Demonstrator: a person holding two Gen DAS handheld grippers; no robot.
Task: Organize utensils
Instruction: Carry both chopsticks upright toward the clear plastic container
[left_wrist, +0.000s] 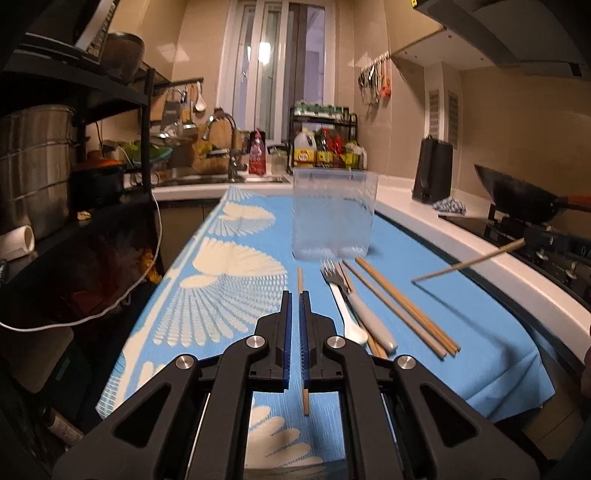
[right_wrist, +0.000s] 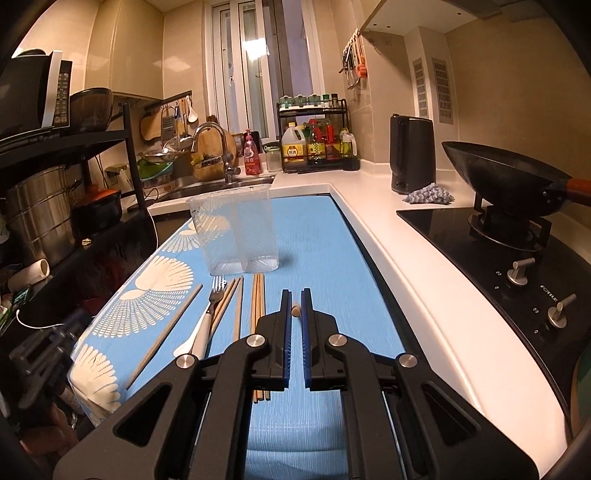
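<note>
Both grippers hold one chopstick each. Left gripper (left_wrist: 294, 295) squeezes a chopstick (left_wrist: 300, 277) lying on the blue cloth (left_wrist: 229, 295). Right gripper (right_wrist: 294, 293) pinches another chopstick (right_wrist: 295, 309) above the cloth. More chopsticks (right_wrist: 258, 295), a fork (right_wrist: 216, 291) and a white spoon (right_wrist: 188, 341) lie just before the clear tub (right_wrist: 236, 236).

We see left gripper (left_wrist: 295, 295): matte black plastic linkage arms, triangular cut-outs, four round silver pivot pins, ribbed blue pads (left_wrist: 285, 332) lining inner finger faces; right gripper (right_wrist: 295, 293) we find identical, same black arms, silver pins, blue pads (right_wrist: 306, 332)
</note>
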